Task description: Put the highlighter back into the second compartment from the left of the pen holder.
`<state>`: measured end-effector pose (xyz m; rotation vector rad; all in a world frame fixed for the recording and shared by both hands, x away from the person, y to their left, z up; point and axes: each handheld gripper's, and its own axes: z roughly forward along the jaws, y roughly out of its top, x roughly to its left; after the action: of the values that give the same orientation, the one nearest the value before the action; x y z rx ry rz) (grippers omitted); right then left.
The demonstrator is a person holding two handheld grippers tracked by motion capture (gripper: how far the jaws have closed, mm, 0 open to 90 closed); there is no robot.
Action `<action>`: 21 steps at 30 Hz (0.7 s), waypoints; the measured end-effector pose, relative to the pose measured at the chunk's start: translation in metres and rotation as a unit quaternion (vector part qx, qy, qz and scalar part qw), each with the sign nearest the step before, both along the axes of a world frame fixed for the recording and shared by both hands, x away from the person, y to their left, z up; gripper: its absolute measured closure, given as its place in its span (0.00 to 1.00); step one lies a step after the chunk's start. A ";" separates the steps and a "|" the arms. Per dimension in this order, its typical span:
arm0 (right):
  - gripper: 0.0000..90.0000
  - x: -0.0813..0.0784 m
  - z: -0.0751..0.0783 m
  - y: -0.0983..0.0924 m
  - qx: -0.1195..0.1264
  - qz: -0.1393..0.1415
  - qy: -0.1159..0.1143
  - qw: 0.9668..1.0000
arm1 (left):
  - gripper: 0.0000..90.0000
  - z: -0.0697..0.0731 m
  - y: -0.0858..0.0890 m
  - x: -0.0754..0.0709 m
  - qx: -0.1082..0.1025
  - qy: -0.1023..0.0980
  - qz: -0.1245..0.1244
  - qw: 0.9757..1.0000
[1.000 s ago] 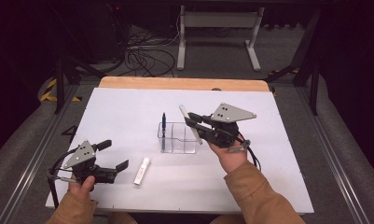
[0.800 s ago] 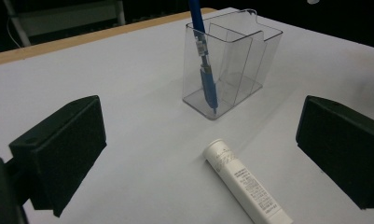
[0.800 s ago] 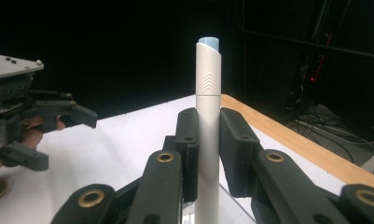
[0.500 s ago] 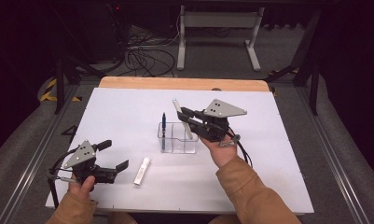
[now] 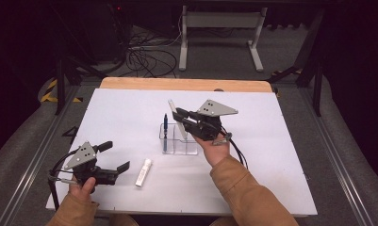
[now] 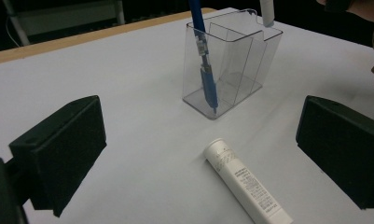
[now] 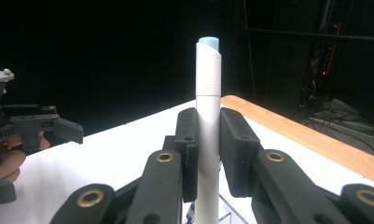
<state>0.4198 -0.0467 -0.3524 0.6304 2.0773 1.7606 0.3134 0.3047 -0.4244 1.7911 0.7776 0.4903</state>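
Observation:
A clear plastic holder [image 5: 178, 139] with compartments stands mid-table, and a blue pen [image 5: 165, 128] stands upright in its left compartment. My right gripper [image 5: 179, 118] is shut on a white marker [image 7: 208, 116] with a light blue end, holding it tilted just over the holder's right side; its lower tip shows at the holder's rim [image 6: 267, 10]. A white tube [image 5: 143, 172] lies flat on the table in front of the holder. My left gripper [image 5: 115, 156] rests open at the front left, jaws wide apart, with the white tube [image 6: 247, 182] lying ahead between them, untouched.
The white tabletop [image 5: 281, 141] has a wooden strip [image 5: 186, 84] along its far edge. Beyond it are a metal stand [image 5: 219, 28] and cables [image 5: 144, 56] on the dark floor. Metal rails run along both sides of the table.
My right gripper has carried the white marker leftward and slightly down, from the holder's right side to over the holder. The left gripper has stayed still.

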 end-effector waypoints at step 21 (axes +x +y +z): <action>0.83 0.005 -0.012 0.003 -0.015 -0.009 0.001 1.000 | 0.02 0.000 0.000 0.000 0.002 -0.002 -0.001 1.000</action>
<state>0.4249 -0.0439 -0.3647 0.6401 2.0888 1.7175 0.3134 0.3047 -0.4241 1.7944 0.7722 0.4941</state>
